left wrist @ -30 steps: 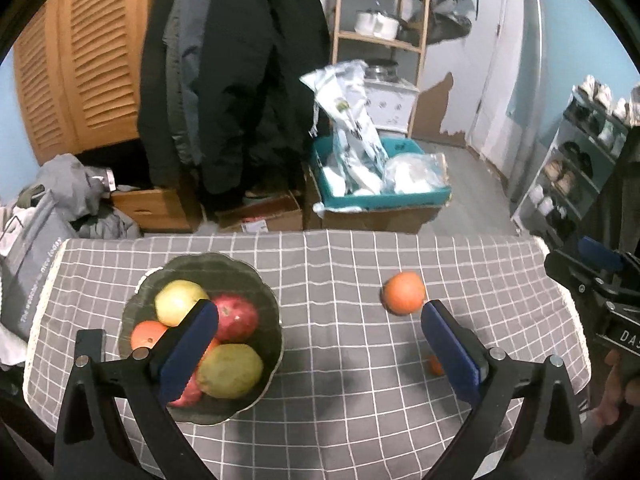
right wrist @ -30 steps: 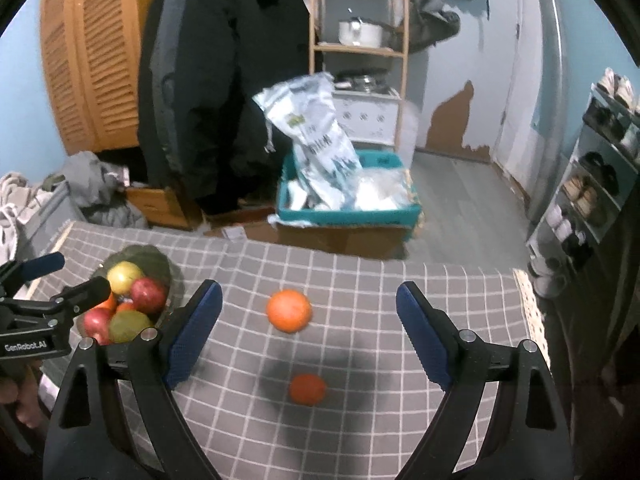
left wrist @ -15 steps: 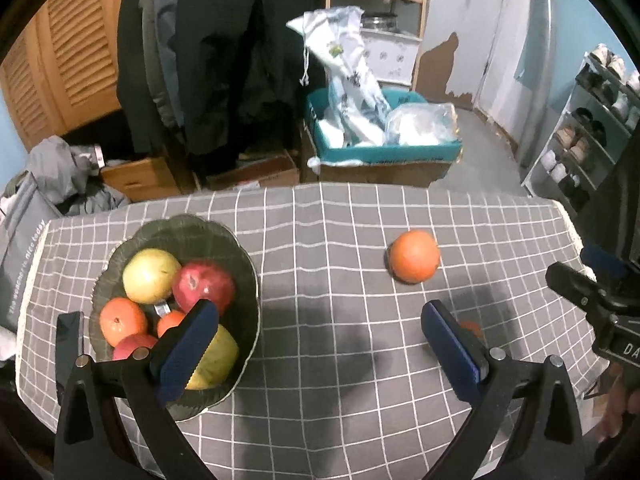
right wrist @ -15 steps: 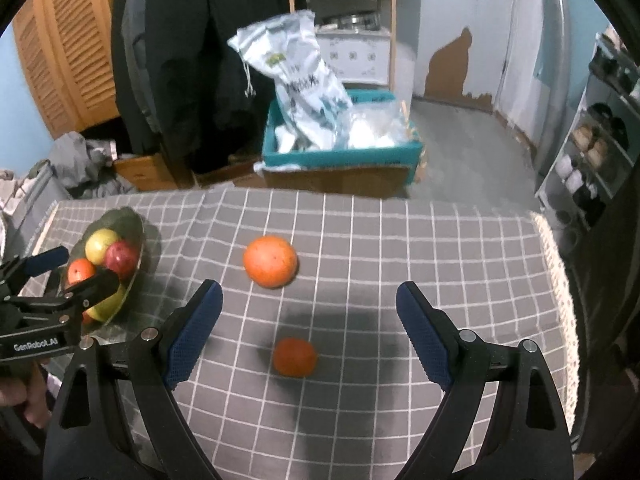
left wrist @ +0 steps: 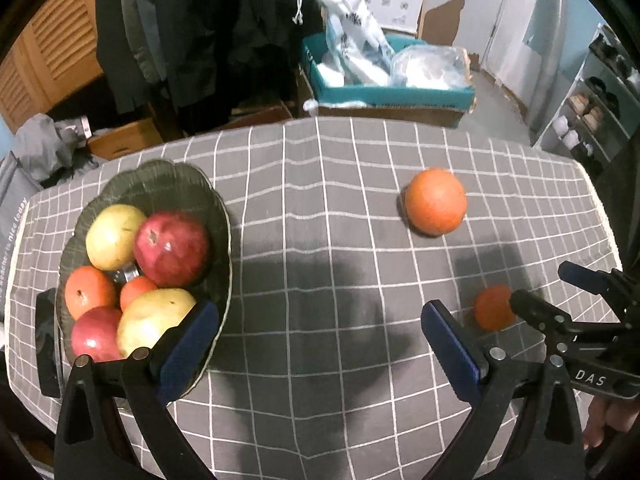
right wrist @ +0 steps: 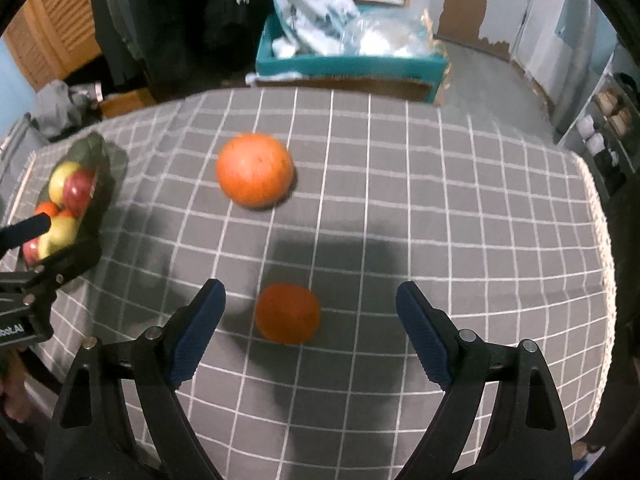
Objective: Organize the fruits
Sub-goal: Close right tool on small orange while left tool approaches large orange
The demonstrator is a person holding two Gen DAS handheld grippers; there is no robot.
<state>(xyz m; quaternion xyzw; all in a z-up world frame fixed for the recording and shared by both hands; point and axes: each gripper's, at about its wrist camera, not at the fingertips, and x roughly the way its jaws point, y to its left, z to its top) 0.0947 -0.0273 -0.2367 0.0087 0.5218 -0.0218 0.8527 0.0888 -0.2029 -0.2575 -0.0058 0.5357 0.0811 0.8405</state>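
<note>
A dark green bowl at the table's left holds several fruits: red apples, yellow pears, small oranges. It also shows in the right wrist view. A large orange and a small tangerine lie loose on the grey checked cloth. My left gripper is open and empty above the cloth, right of the bowl. My right gripper is open, low over the cloth, with the tangerine just ahead between its fingers, not touching. It also shows in the left wrist view.
The grey checked tablecloth ends in a fringed right edge. Beyond the far edge stand a teal box of bags, hanging coats and a shoe rack.
Both grippers have moved down and forward toward the table. The tangerine has come close between my right gripper's fingers. The fruits themselves have not moved.
</note>
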